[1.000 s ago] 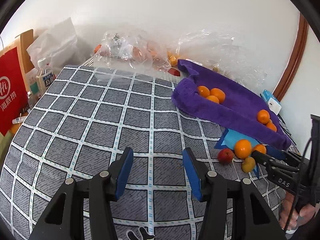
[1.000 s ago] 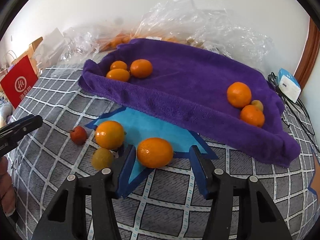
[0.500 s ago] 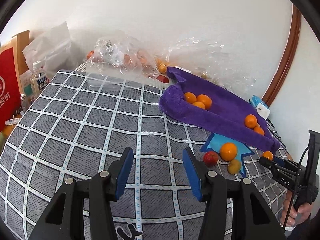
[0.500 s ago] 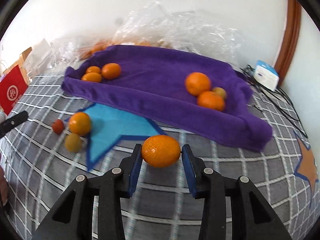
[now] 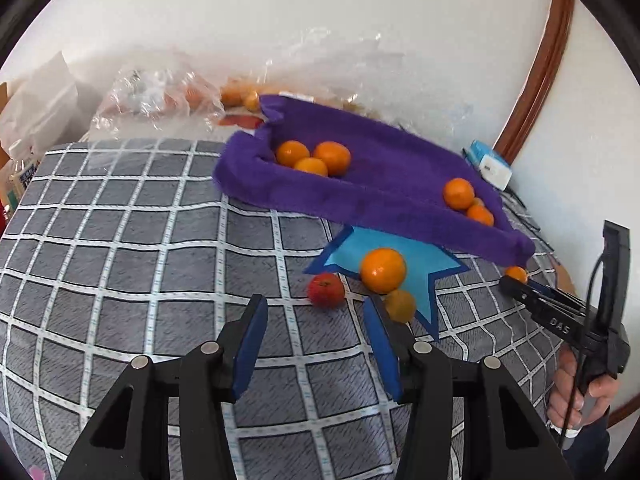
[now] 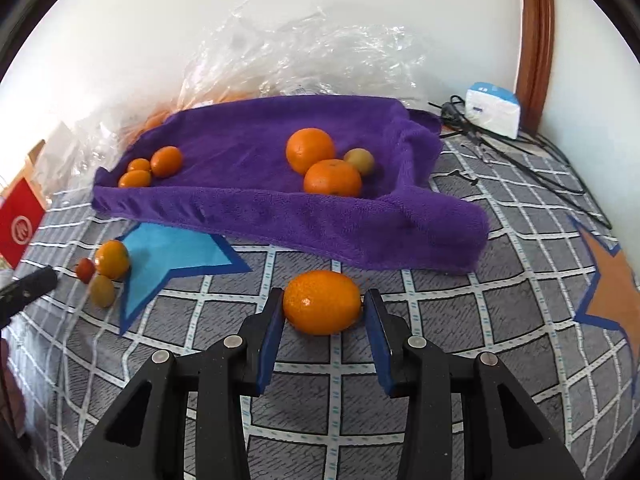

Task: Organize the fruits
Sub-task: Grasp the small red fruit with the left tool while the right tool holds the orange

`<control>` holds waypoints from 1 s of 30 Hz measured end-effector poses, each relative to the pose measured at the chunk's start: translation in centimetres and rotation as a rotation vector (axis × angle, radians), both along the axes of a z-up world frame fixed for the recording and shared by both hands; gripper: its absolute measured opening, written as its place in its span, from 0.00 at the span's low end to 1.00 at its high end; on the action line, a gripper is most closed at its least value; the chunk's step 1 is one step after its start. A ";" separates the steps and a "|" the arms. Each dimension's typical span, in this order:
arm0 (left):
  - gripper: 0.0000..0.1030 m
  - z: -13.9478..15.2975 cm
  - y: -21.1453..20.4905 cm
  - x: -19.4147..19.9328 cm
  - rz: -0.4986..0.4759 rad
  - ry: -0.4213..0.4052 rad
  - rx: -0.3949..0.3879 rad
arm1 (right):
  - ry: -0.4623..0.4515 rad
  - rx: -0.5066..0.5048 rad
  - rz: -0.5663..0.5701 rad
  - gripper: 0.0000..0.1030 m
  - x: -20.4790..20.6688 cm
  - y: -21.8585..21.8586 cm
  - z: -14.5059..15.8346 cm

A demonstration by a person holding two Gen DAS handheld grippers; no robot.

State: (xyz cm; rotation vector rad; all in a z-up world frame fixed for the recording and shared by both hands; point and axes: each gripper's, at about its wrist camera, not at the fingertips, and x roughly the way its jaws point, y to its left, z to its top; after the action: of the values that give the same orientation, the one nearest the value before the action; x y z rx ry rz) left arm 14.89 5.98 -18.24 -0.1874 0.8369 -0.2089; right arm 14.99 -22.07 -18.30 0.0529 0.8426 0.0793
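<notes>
- Left wrist view:
- Left gripper [image 5: 316, 316] at 6 o'clock, jaws apart after a slight closing just now — nothing between them, only the grid cloth [image 5: 132, 248] below.
- Red fruit [image 5: 326, 289] just past the tips at 12, touching neither pad.
- Big orange [image 5: 383, 270] on the blue star [image 5: 436, 268], a yellowish fruit [image 5: 400, 305] just beside it at 5, close to the right pad.
- Purple towel [image 5: 384, 200] at 1 o'clock, three oranges [image 5: 316, 158] at its left end, more at its right end.
- Right gripper [image 5: 516, 280] at 3 o'clock, held in a hand [image 5: 580, 396], an orange showing at its tip.
- Right wrist view:
- Right gripper [image 6: 323, 308] clamped on an orange [image 6: 322, 302], pads pressing both ends — carried above the cloth, near the towel's front edge.
- On the towel [image 6: 256, 208]: two oranges [image 6: 320, 164] and a pale fruit [image 6: 359, 161] at 12, three small ones at 10.
- Loose fruits at 9 by the star [image 6: 176, 252].
- White box [image 6: 493, 110] and cables at 2.
</notes>
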 end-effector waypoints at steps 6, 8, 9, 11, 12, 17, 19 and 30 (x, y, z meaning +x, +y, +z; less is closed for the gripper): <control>0.32 -0.9 -1.0 1.6 0.036 0.054 0.001 | 0.011 0.080 -0.004 0.39 0.3 -0.9 -0.2; 0.31 -1.2 -1.2 2.0 0.045 0.063 0.004 | 0.007 0.077 0.000 0.39 0.1 -0.8 -0.3; 0.26 -1.4 -1.4 2.2 0.052 0.067 0.027 | 0.004 0.070 0.002 0.39 0.0 -0.7 -0.2; 0.23 -1.3 -1.8 2.4 0.056 0.059 0.033 | 0.001 0.046 0.004 0.39 0.0 -0.3 -0.2; 0.22 -1.4 -1.8 2.5 0.054 0.064 0.027 | 0.004 0.042 0.009 0.39 0.0 -0.2 -0.3; 0.22 -1.1 -0.6 1.9 0.076 0.065 0.038 | 0.010 0.041 0.006 0.39 0.1 -0.4 -0.4; 0.22 -0.5 0.5 0.9 0.079 0.057 0.042 | 0.010 0.048 -0.005 0.39 0.0 -0.6 -0.4; 0.28 -1.4 1.7 -0.5 0.058 0.033 0.079 | 0.031 0.022 0.002 0.39 0.4 -0.2 -0.6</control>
State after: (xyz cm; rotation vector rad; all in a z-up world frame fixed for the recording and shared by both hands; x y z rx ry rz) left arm 14.37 7.64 -19.61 -0.1406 0.8695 -0.1187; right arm 15.35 -22.25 -18.93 0.0736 0.8727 0.0897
